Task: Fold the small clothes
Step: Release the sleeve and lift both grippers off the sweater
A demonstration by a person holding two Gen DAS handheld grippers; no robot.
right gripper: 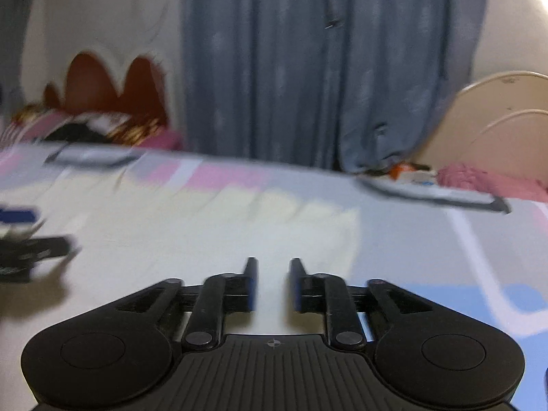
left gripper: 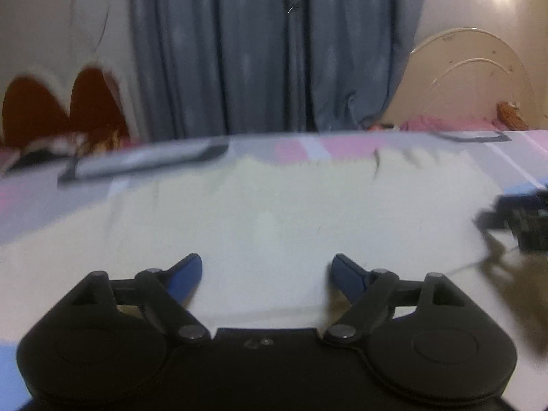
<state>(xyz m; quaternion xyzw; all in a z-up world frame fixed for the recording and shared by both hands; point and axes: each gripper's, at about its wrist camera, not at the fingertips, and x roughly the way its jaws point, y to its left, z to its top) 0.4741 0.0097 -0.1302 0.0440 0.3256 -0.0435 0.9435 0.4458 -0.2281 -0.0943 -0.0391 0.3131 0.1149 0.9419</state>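
Observation:
A pale cream cloth (left gripper: 274, 212) lies spread flat on a bed with a pink, grey and blue patterned sheet (left gripper: 41, 198). My left gripper (left gripper: 266, 267) hovers over the near part of the cloth, its blue-padded fingers wide apart with nothing between them. In the right wrist view the same cloth (right gripper: 205, 236) fills the left and middle. My right gripper (right gripper: 273, 267) is over its near right part, jaws partly apart with only bare cloth seen through the gap. The right gripper shows blurred at the right edge of the left wrist view (left gripper: 520, 219).
Blue-grey curtains (left gripper: 274, 51) hang behind the bed. A cream headboard (left gripper: 472, 78) stands at the right and a red scalloped one (left gripper: 61, 106) at the left. Flat grey items (left gripper: 144, 162) lie on the sheet beyond the cloth. Pink bedding (right gripper: 479, 178) sits at the far right.

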